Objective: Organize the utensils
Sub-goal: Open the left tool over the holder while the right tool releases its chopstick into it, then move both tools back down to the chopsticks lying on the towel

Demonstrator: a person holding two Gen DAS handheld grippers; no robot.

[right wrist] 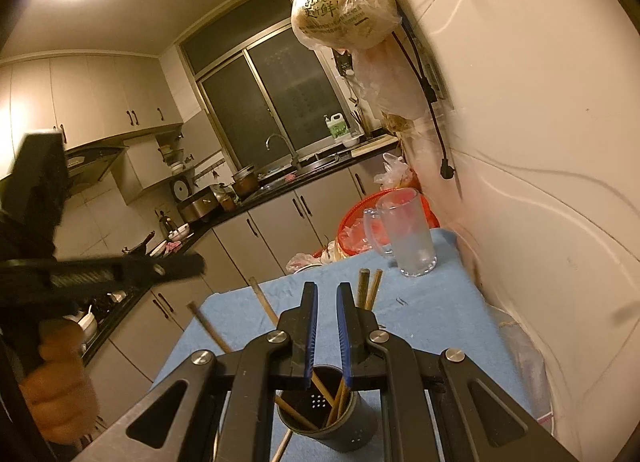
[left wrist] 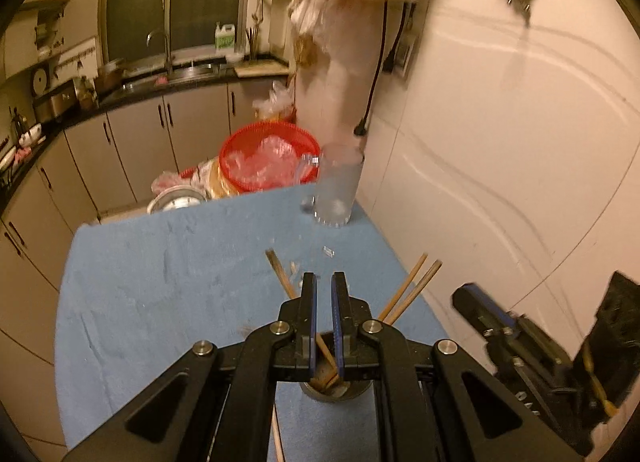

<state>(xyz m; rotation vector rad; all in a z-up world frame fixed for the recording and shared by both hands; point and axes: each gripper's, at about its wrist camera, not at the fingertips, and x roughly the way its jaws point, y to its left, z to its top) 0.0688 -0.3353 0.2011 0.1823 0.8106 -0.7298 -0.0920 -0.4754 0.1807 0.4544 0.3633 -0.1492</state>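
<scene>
Here both sets of tongs hang above a dark cylindrical utensil holder [right wrist: 328, 418] that stands on the near part of the bench [left wrist: 168, 262], which is covered with a blue cloth. The left tongs [left wrist: 324, 282] have their blue-lined jaws set a narrow gap apart with nothing between the tips; the holder's rim [left wrist: 336, 390] and the lower ends of the chopsticks show through that gap, below the jaws rather than pinched by them. The right tongs [right wrist: 327, 294] stand the same way, slightly parted and gripping nothing, directly over the holder's open mouth. Several wooden chopsticks [right wrist: 370, 290] stand in the holder, leaning outward in different directions: in the right wrist view two lean left over the cloth and a pair rises just right of the jaws, while in the left wrist view a pair fans to the right [left wrist: 412, 290] and a darker one tilts left. Farther back on the cloth, near the wall, stands an upright clear glass mug [right wrist: 408, 234] with its handle to the left. Behind the bench edge sits a red basket [left wrist: 268, 158] holding crumpled plastic. The other gripper's body appears at the side of each view, and in the right wrist view a hand [right wrist: 60, 390] grips the left one's handle. A filled plastic bag [right wrist: 340, 10] hangs high on the wall.
</scene>
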